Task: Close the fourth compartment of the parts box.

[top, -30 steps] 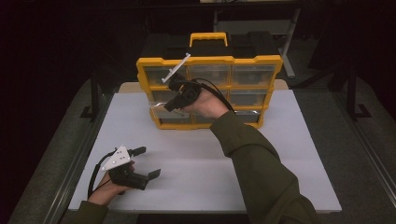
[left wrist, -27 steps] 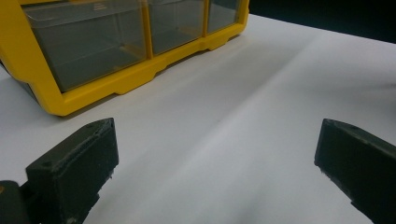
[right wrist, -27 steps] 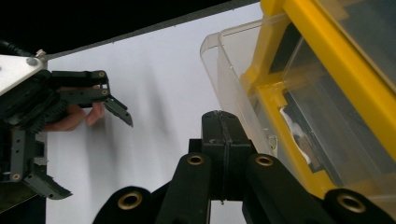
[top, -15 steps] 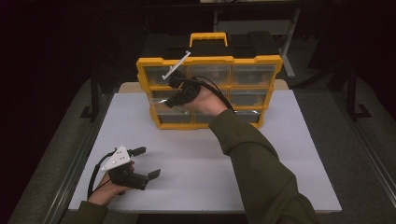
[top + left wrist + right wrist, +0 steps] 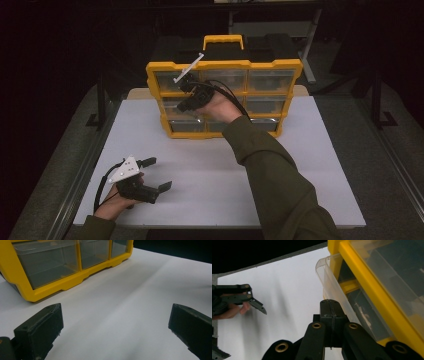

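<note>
right gripper [image 5: 331, 305]: jaws pressed together against the rim of a clear drawer [image 5: 342, 300] | drawer: pulled partly out of the yellow organizer [image 5: 372, 287] (contents blurred) | left gripper [image 5: 253, 300]: far off over the white table [image 5: 287, 285], jaws apart

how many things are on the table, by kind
yellow drawer organizer: 1
hand-held grippers: 2, the left gripper and the right gripper
white table: 1
total: 4
</note>
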Action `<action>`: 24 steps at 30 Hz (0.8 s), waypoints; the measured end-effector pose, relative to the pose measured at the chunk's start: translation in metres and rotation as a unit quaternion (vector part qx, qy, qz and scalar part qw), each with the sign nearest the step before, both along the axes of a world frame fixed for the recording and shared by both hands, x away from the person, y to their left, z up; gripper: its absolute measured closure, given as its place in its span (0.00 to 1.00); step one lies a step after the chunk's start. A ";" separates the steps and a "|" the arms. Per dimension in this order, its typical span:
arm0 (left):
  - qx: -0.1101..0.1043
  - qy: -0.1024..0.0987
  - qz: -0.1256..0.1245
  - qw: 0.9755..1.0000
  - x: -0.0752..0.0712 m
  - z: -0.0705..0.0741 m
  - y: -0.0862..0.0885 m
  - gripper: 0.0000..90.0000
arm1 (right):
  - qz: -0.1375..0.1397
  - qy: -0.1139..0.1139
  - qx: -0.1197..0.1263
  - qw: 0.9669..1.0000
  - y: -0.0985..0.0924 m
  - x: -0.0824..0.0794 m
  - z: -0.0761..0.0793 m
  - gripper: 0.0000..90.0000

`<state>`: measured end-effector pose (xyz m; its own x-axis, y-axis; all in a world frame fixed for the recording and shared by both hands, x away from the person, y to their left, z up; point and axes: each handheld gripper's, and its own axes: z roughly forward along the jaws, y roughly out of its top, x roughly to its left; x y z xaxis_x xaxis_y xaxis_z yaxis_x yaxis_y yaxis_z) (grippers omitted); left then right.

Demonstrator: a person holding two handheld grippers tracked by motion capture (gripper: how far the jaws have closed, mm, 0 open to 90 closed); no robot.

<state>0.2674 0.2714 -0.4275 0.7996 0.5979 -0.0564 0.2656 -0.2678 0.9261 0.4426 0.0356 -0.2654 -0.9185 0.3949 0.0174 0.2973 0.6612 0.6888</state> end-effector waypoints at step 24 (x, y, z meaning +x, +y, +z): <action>0.004 -0.008 -0.003 1.000 0.001 0.001 0.000 0.00 | -0.042 -0.028 -0.003 0.999 0.000 0.004 -0.001 1.00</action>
<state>0.2684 0.2718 -0.4269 0.8036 0.5940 -0.0387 0.2491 -0.2766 0.9281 0.4468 0.0360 -0.2669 -0.8818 0.4704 -0.0353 0.3134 0.6402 0.7014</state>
